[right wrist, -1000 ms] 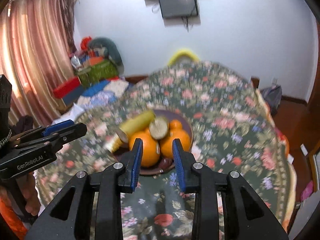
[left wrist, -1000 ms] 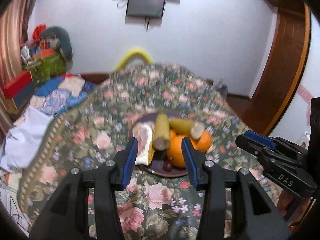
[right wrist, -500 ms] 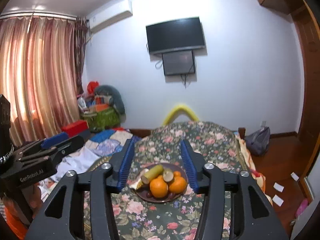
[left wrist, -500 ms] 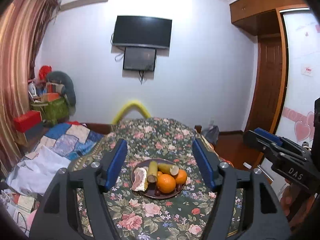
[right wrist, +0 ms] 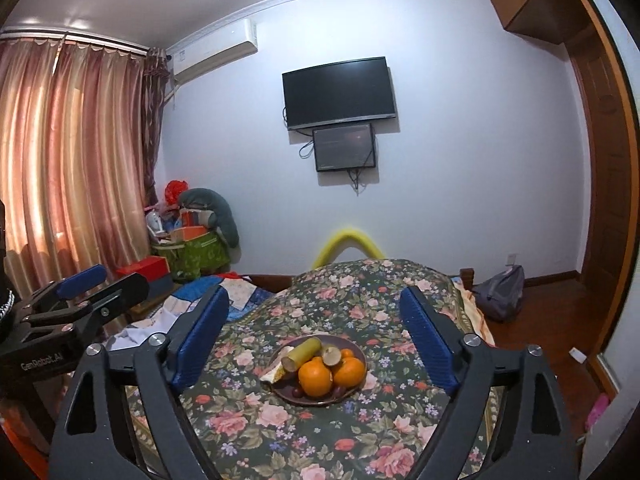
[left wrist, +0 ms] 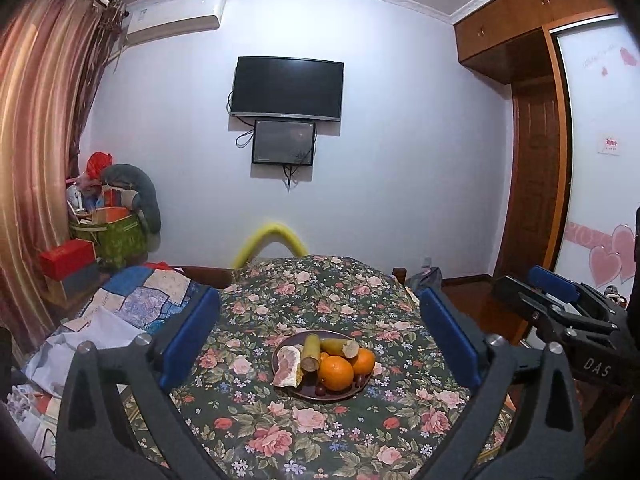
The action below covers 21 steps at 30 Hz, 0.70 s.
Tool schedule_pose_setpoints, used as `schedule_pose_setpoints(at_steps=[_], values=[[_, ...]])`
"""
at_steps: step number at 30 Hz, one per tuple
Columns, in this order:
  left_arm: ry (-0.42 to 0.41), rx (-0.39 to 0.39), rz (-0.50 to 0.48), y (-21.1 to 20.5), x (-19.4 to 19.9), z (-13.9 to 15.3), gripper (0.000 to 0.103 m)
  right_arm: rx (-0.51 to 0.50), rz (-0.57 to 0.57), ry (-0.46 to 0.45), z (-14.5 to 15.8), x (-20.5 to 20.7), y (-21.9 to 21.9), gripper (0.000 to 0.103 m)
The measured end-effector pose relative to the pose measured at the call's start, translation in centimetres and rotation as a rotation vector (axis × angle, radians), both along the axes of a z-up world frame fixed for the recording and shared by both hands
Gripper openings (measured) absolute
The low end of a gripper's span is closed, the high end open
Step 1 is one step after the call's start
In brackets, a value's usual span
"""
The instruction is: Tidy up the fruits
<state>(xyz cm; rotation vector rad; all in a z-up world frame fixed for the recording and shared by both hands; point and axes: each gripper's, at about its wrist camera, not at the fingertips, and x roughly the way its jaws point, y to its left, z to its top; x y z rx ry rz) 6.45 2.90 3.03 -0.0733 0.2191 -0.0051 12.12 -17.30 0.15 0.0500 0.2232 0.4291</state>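
Note:
A dark round plate [left wrist: 280, 354] [right wrist: 358, 354] sits on a floral cloth. It holds oranges [left wrist: 336, 372] [right wrist: 315, 378], yellow-green cane pieces [left wrist: 311, 352] [right wrist: 302, 353], a peeled pomelo wedge [left wrist: 288, 366] and small dark fruits [left wrist: 320, 390]. My left gripper [left wrist: 320, 336] is open wide and empty, held back and above the plate. My right gripper [right wrist: 316, 332] is also open and empty, likewise back from the plate. Each gripper shows at the edge of the other's view, the right one in the left wrist view [left wrist: 556, 308] and the left one in the right wrist view [right wrist: 72, 300].
The floral-covered surface [left wrist: 320, 432] [right wrist: 360, 420] drops off at both sides. Bedding and clutter [left wrist: 100, 320] lie to the left, with boxes and a green bag [left wrist: 116, 240] by the curtain. A backpack [right wrist: 500, 292] sits on the wooden floor at right.
Both grippers have pulled back and up from close over the plate and their jaws have opened wide. The plate and fruit have not moved.

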Motion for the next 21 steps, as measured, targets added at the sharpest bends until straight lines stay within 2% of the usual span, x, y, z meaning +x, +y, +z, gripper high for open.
schedule_pose_setpoints(at_steps=[5, 21], values=[[0.008, -0.005, 0.006, 0.19, 0.40, -0.41, 0.103, 0.001, -0.010, -0.002, -0.10, -0.31, -0.13, 0.097], [0.017, 0.003, 0.003, -0.28, 0.71, -1.01, 0.103, 0.001, -0.030, -0.012, -0.16, -0.89, -0.53, 0.103]])
